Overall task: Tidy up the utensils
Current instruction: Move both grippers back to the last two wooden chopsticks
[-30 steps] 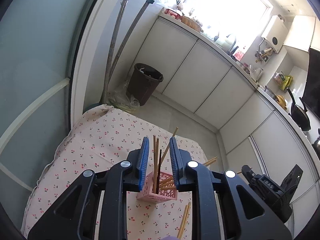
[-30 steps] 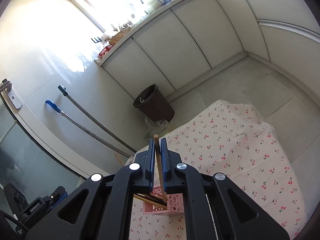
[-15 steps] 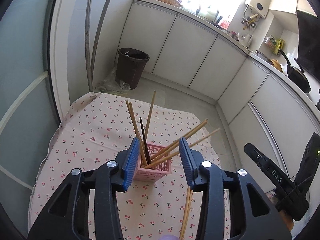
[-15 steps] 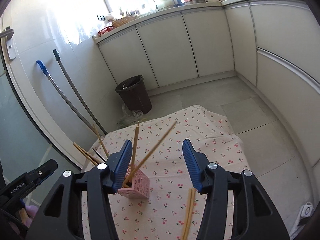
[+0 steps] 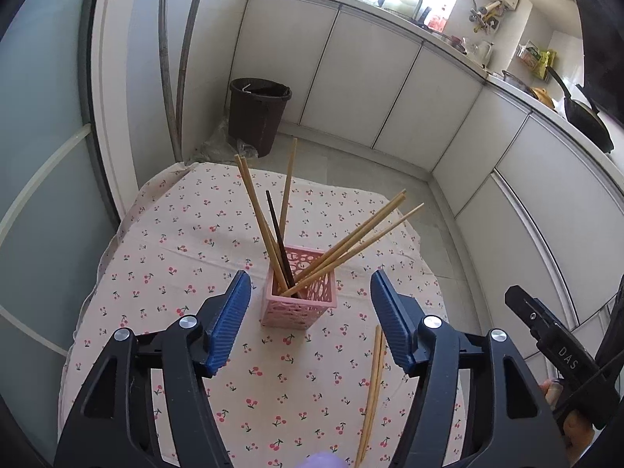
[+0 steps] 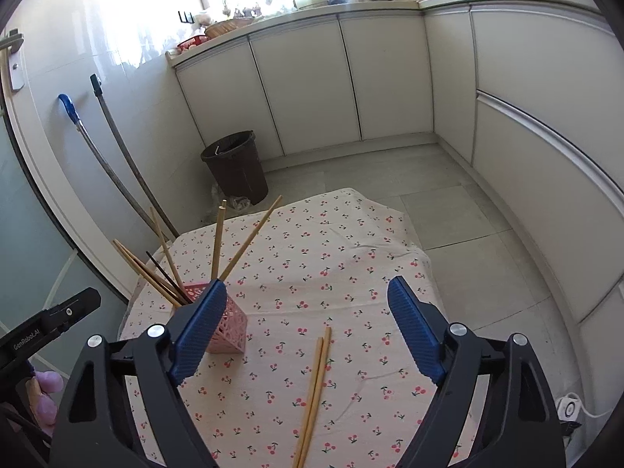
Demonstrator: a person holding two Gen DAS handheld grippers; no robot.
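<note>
Tablecloth (image 5: 163,241) under all, pink holder (image 5: 298,300) standing mid-cloth to keep chopsticks (image 5: 273,230) upright and fanned. Both grippers, left (image 5: 308,321) and right (image 6: 308,331), gaping empty, jaws just widened after releasing sticks. Loose pair (image 6: 314,390) flat just beside holder, presumably next.

One pink holder (image 5: 298,300), seven chopsticks standing in it (image 5: 273,230), two loose chopsticks (image 6: 314,386) on the cloth.

- Left gripper (image 5: 310,321) points forward and downward; its jaws have just been opening and stand well apart, nothing pressed between the blue pads (image 5: 230,323)
- Right gripper (image 6: 308,331) tilts down likewise; its jaws have just been opening, now wide, the gap bare
- A gloved hand (image 6: 46,390) shows at 8 o'clock in the right wrist view
</note>
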